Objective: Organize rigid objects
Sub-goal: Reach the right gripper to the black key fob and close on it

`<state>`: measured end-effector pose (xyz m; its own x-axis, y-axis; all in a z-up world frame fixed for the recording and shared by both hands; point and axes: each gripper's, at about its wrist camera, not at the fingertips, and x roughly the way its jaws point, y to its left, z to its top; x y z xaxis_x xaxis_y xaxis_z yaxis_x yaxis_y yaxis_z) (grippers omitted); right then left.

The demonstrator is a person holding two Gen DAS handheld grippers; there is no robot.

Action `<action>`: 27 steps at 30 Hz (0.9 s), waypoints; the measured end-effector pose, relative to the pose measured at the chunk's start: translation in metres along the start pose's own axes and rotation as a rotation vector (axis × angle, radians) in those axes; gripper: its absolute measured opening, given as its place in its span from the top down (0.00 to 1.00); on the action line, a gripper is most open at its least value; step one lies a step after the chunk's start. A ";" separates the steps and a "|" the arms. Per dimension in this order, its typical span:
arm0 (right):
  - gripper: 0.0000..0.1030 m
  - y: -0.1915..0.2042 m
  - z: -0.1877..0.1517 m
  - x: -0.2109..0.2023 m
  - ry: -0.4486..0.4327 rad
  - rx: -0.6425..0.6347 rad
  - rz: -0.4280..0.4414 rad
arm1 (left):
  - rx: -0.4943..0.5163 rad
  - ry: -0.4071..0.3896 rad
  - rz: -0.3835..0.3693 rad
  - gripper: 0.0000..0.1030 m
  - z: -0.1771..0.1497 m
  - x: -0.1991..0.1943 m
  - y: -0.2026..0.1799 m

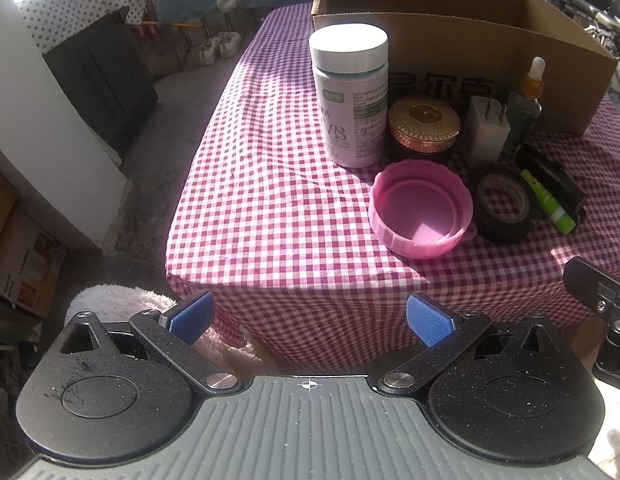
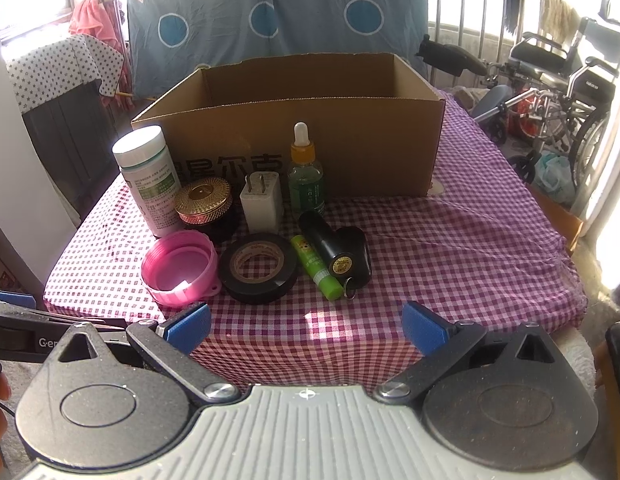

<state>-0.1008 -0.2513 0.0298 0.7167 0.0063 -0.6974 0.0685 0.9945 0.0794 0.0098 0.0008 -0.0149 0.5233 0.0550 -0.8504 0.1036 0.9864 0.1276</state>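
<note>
Through my left wrist camera, my left gripper (image 1: 310, 320) hangs spread wide and empty before the worktop (image 1: 269, 184), where the white bottle (image 1: 352, 96), pink lid (image 1: 422, 208) and tape roll (image 1: 504, 202) sit in front of the cardboard box (image 1: 510, 40). From the right wrist, my right gripper (image 2: 305, 326) is likewise spread, short of the tape roll (image 2: 259, 268) and glue stick (image 2: 316, 268).

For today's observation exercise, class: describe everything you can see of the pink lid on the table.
The pink lid is round, looks like plastic, and has a ribbed outer wall. It lies upside down with its hollow facing up, showing inner threads. A small tab sticks out at its rim toward the black tape roll, which sits close beside it. It rests on the checked tablecloth near the front edge, before the white supplement bottle. Nothing grips it.
</note>
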 end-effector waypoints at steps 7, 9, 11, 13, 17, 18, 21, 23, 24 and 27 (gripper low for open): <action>0.00 -0.014 0.000 0.000 -0.050 0.020 -0.002 | 0.055 -0.066 -0.077 0.01 0.000 0.000 -0.007; 0.00 -0.022 0.002 -0.001 -0.074 0.031 -0.007 | 0.081 -0.098 -0.112 0.01 0.002 -0.003 -0.010; 0.00 -0.033 0.005 -0.004 -0.117 0.053 -0.016 | 0.106 -0.133 -0.164 0.01 0.006 -0.005 -0.014; 0.00 -0.042 0.009 -0.006 -0.154 0.071 -0.020 | 0.124 -0.171 -0.220 0.01 0.010 -0.008 -0.018; 0.06 -0.063 0.019 -0.007 -0.196 0.118 0.014 | 0.164 -0.251 -0.336 0.04 0.019 -0.014 -0.032; 0.09 -0.069 0.021 -0.005 -0.193 0.135 0.026 | 0.179 -0.265 -0.360 0.04 0.021 -0.016 -0.036; 0.27 -0.084 0.030 0.010 -0.148 0.184 0.050 | 0.243 -0.293 -0.410 0.07 0.028 -0.017 -0.056; 0.34 -0.092 0.034 0.023 -0.107 0.204 0.062 | 0.293 -0.303 -0.429 0.08 0.030 -0.017 -0.071; 0.36 -0.095 0.035 0.029 -0.084 0.213 0.077 | 0.319 -0.306 -0.439 0.09 0.031 -0.016 -0.078; 0.44 -0.099 0.039 0.045 -0.034 0.216 0.119 | 0.384 -0.291 -0.464 0.26 0.032 -0.012 -0.098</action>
<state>-0.0484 -0.3536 0.0180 0.7509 0.1148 -0.6503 0.1265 0.9415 0.3123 0.0206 -0.1019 -0.0005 0.5532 -0.4586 -0.6955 0.6385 0.7696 0.0003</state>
